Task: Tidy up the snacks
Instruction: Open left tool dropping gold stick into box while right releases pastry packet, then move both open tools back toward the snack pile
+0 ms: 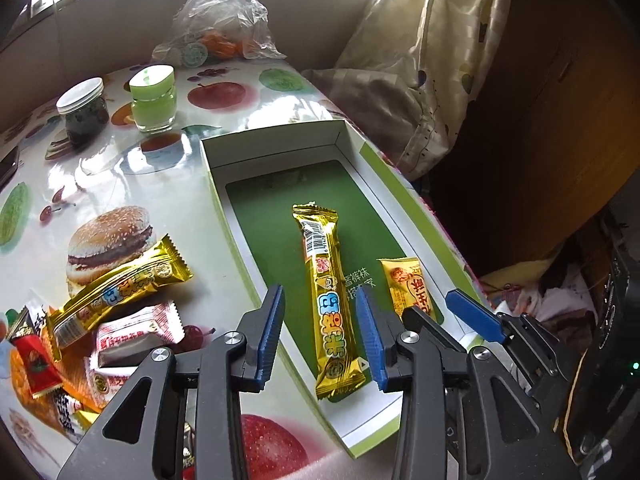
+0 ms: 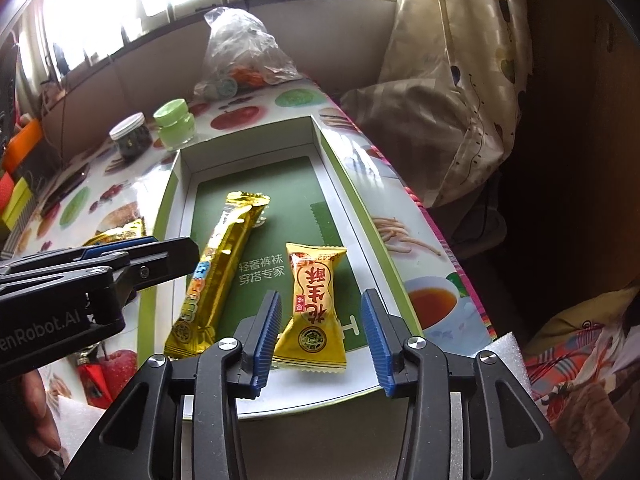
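Inside green-floored box (image 1: 288, 208): long gold bar (image 1: 326, 296), short yellow candy packet (image 2: 314, 308).

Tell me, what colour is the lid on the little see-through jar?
Light green lid, clearest in the left wrist view.

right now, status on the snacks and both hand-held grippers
Left hand-held gripper open over long gold bar in box. Right hand-held gripper open around yellow candy. More snacks wait on table, nothing blocking.

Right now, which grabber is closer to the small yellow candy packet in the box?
Right. The right gripper straddles the small yellow candy packet, open. The left gripper sits beside it, over the long gold bar.
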